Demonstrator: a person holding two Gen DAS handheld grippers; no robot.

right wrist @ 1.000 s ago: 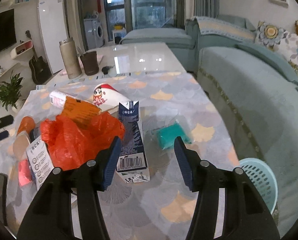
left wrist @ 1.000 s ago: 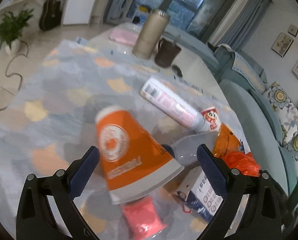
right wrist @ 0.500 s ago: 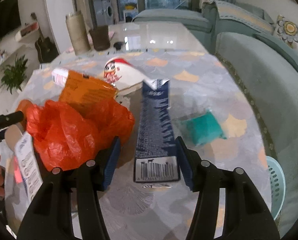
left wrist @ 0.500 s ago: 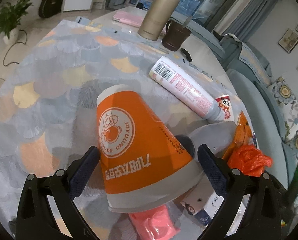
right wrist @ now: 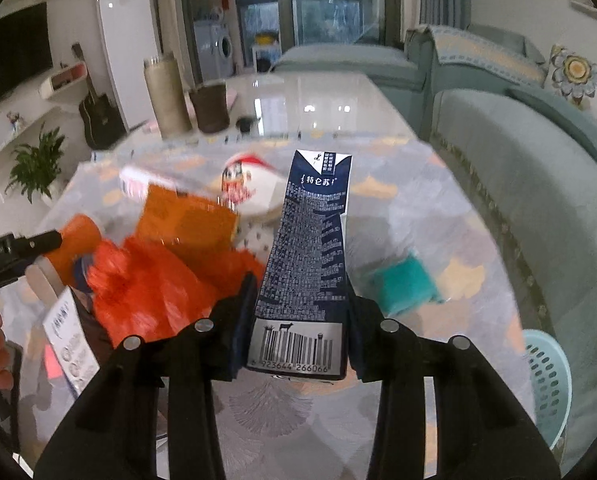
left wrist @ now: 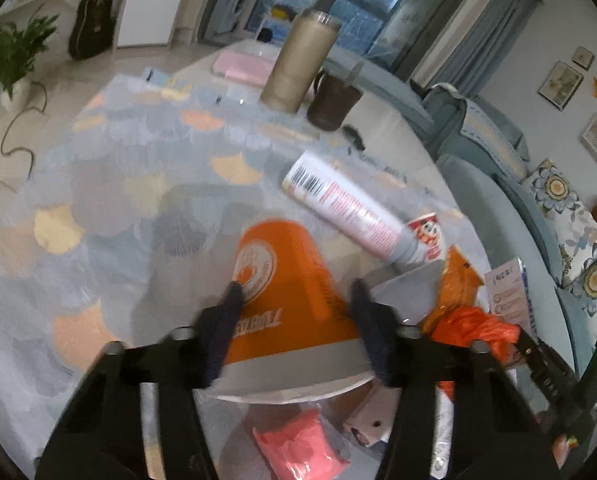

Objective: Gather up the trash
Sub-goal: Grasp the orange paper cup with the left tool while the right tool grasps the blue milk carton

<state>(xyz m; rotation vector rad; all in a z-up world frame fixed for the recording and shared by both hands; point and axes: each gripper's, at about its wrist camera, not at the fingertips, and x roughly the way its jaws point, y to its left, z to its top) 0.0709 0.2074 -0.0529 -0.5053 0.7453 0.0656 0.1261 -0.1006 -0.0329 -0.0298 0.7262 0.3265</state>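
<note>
An orange paper cup (left wrist: 286, 280) lies on its side on the patterned tablecloth, base pointing away. My left gripper (left wrist: 295, 290) has its jaws closing around it, and both dark pads touch its sides. In the right wrist view a dark blue milk carton (right wrist: 310, 248) with a barcode end sits between the pads of my right gripper (right wrist: 300, 292). Those jaws are closing too and press its long sides. The left gripper's finger (right wrist: 22, 246) and the cup (right wrist: 80, 236) show at that view's left edge.
More litter lies around: a pink-and-white tube (left wrist: 346, 204), an orange plastic bag (right wrist: 166, 288), an orange packet (right wrist: 186, 220), a pink packet (left wrist: 302, 448), a teal packet (right wrist: 402, 284). A thermos (left wrist: 298, 64) and brown mug (left wrist: 332, 100) stand farther back. A light blue basket (right wrist: 546, 384) sits by the sofa.
Both pairs of jaws have narrowed from wide open. The left pads now touch the orange cup; the right pads now clamp the blue carton, which has come nearer the camera.
</note>
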